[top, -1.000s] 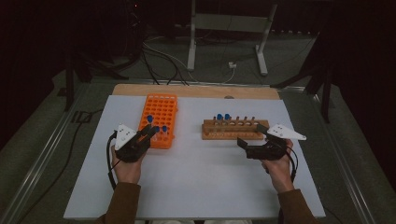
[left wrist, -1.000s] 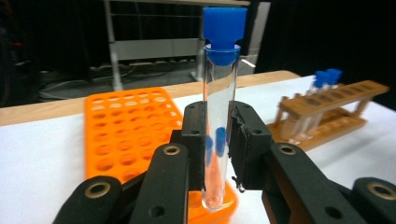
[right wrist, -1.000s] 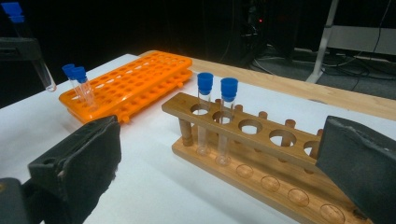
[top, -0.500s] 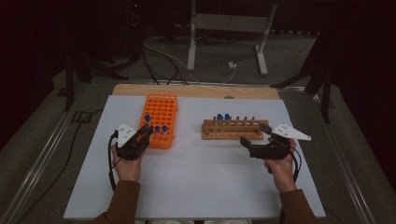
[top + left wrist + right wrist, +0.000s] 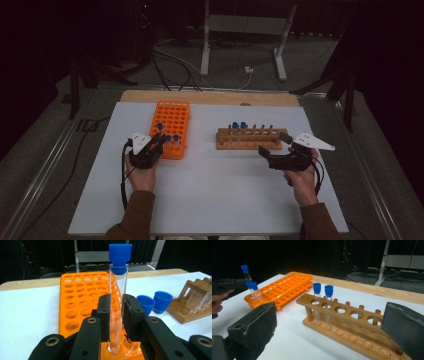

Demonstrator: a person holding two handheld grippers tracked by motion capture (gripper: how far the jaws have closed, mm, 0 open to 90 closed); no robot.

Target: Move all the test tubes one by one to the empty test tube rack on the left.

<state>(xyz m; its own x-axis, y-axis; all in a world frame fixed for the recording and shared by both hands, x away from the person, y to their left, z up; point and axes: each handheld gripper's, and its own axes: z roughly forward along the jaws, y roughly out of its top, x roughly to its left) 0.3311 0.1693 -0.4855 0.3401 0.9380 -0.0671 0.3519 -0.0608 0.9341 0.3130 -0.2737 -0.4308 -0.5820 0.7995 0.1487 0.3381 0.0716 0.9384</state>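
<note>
My left gripper (image 5: 156, 141) (image 5: 116, 315) is shut on an upright glass test tube (image 5: 115, 302) with a blue cap (image 5: 160, 126). The tube's lower end sits in a hole at the near edge of the orange rack (image 5: 170, 117) (image 5: 80, 297). Two more blue-capped tubes (image 5: 172, 138) (image 5: 153, 302) stand in that rack just beside it. My right gripper (image 5: 272, 145) (image 5: 329, 335) is open, its jaws wide apart with nothing between them, close to the near side of the wooden rack (image 5: 252, 139) (image 5: 352, 322). In the wooden rack's left holes stand two capped tubes (image 5: 239, 125) (image 5: 322, 302).
The racks stand side by side on a white table top (image 5: 210, 195) with a wooden strip along its far edge. Bare surface lies between the racks and in front of both hands. Cables and metal stand legs (image 5: 205, 45) lie on the floor beyond.
The right hand has drifted slightly to the right near the wooden rack. The left gripper stays at the orange rack's near edge with the tube.
</note>
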